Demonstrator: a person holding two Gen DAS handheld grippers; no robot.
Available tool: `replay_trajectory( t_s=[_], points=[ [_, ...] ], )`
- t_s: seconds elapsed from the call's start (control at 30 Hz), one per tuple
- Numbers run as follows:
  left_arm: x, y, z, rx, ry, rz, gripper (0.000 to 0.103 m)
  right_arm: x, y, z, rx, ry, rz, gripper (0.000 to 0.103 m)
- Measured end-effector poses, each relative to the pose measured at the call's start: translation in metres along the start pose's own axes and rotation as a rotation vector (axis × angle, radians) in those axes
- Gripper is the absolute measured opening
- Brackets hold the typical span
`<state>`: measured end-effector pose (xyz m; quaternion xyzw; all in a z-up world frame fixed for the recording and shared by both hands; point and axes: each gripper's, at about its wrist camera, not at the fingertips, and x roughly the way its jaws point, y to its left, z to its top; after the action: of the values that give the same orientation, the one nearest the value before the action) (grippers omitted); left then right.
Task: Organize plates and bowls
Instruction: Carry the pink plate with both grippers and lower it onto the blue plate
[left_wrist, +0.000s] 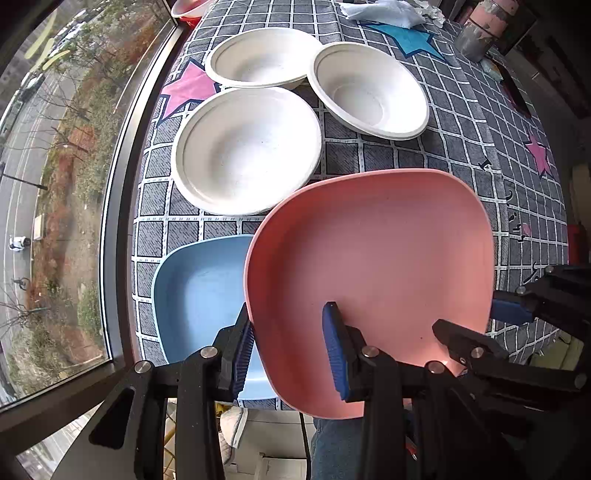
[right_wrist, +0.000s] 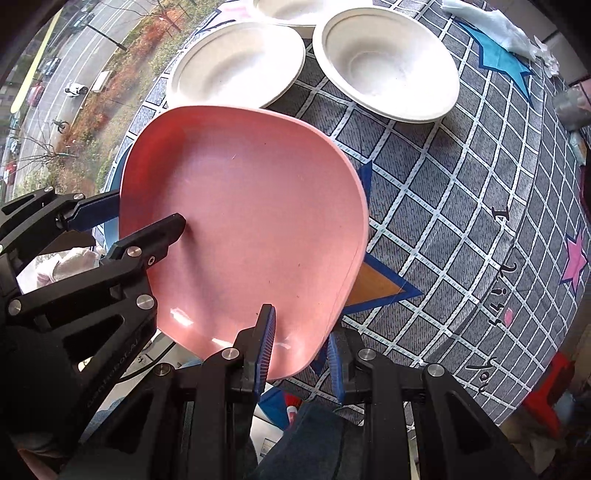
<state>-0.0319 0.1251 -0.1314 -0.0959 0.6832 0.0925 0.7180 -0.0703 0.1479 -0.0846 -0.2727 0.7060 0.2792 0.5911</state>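
A pink square plate (left_wrist: 369, 266) is held tilted above the table, partly over a light blue square plate (left_wrist: 199, 295) near the front edge. My left gripper (left_wrist: 291, 350) straddles the pink plate's near left rim, jaws fairly wide, one finger inside and one outside. My right gripper (right_wrist: 301, 354) straddles the same plate (right_wrist: 251, 229) at its near right rim, one finger (right_wrist: 264, 343) on the plate's inside. Whether either one pinches the rim I cannot tell. Three white bowls lie behind: a shallow one (left_wrist: 247, 151), a deep one (left_wrist: 369, 90) and a far one (left_wrist: 262, 59).
The table wears a grey checked cloth (left_wrist: 461, 147) with coloured stars. A large window (left_wrist: 55, 184) runs along the left edge. A red-rimmed bowl (left_wrist: 188, 9), crumpled white plastic (left_wrist: 388, 13) and a tin (left_wrist: 480, 33) sit at the far end.
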Motion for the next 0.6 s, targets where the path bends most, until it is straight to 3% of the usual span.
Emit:
replay_trajectory(
  t_s=[0.17, 0.6],
  points=[
    [-0.013, -0.01, -0.006, -0.038, -0.009, 0.018, 0.039, -0.002, 0.017, 0.002, -0.054, -0.005, -0.004, 0.029],
    [-0.008, 0.038, -0.026, -0.147, 0.026, 0.033, 0.039, 0.028, 0.067, 0.007, -0.215, 0.047, 0.009, 0.029]
  ],
)
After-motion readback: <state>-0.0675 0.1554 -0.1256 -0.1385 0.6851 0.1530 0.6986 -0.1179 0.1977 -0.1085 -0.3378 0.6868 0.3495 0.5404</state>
